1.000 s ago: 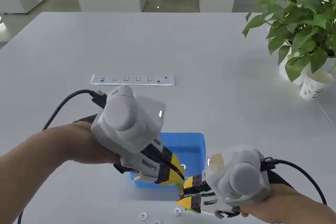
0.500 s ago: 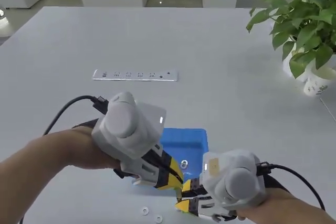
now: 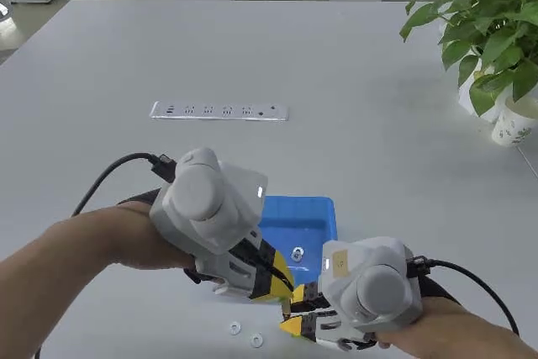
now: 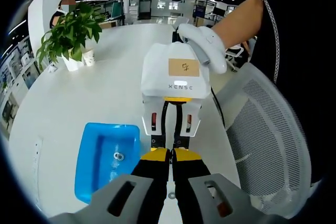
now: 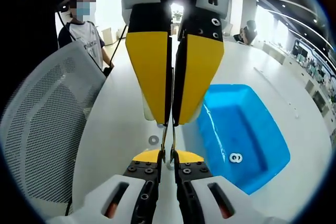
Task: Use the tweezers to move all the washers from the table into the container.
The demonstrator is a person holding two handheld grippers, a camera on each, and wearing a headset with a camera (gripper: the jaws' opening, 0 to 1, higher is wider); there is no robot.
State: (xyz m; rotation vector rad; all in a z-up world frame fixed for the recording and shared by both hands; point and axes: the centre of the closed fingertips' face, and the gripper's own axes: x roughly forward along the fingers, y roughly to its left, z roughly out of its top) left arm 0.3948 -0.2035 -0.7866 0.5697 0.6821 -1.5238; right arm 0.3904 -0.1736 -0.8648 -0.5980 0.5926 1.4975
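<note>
A blue container (image 3: 309,218) sits on the white table (image 3: 361,124) with washers (image 3: 297,254) inside; the container (image 5: 247,129) holds two washers (image 5: 235,157) side by side. Two loose washers (image 3: 234,326) lie on the table near its front edge, one washer (image 5: 153,139) just beside the jaws. My left gripper (image 3: 282,285) and right gripper (image 3: 294,319) meet tip to tip at the container's near corner. Thin metal tweezers (image 5: 166,139) run from the left gripper (image 5: 171,121) down into my right gripper (image 5: 167,156). Both grippers look shut on the tweezers.
A white power strip (image 3: 218,112) lies further back on the table. A potted plant (image 3: 492,23) and a white cup (image 3: 508,128) stand at the right edge. A mesh chair (image 5: 47,124) is behind the table's near edge, and a person (image 5: 84,24) stands beyond it.
The head view has tilted, so the whole scene sits differently. The right gripper has edged slightly left toward the left gripper; both stay jaw to jaw on the tweezers.
</note>
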